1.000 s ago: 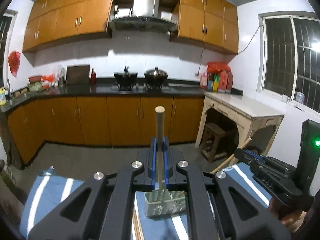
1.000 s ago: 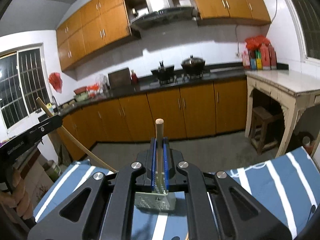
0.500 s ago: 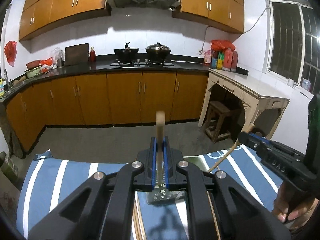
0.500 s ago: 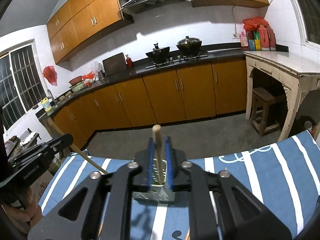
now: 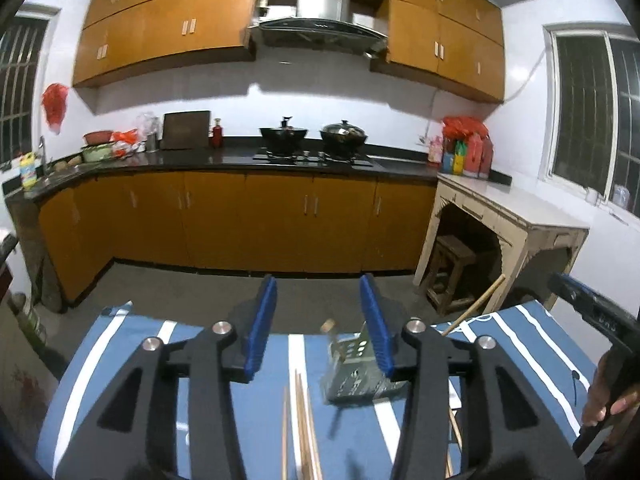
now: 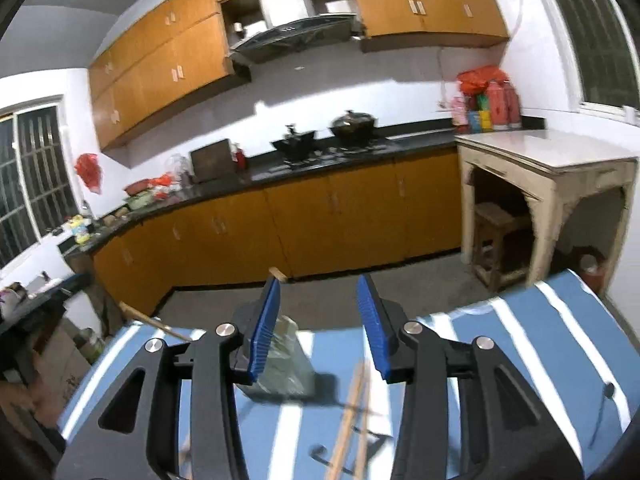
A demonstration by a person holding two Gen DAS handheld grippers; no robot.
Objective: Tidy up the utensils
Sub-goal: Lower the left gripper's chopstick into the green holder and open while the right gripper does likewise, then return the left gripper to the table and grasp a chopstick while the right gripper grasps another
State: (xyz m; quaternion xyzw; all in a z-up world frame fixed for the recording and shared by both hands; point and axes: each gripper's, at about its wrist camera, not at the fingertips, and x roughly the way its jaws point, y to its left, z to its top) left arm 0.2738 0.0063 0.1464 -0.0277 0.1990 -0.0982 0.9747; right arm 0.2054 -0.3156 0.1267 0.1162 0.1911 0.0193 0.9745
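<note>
Two handheld grippers point forward over a table. The left gripper (image 5: 318, 322) has its blue-padded fingers (image 5: 262, 320) spread wide apart, gripping nothing. The right gripper (image 6: 318, 320) is likewise spread wide, its blue fingers (image 6: 370, 322) parted and gripping nothing. The person's right hand (image 5: 610, 394) shows at the edge of the left view, wrapped around a black handle.

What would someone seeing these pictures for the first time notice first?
Probably the left hand-held gripper, open over the blue striped cloth. Between its blue pads stands a perforated metal utensil holder, with wooden chopsticks lying loose on the cloth beside it. Behind, orange kitchen cabinets fill the far wall.
</note>
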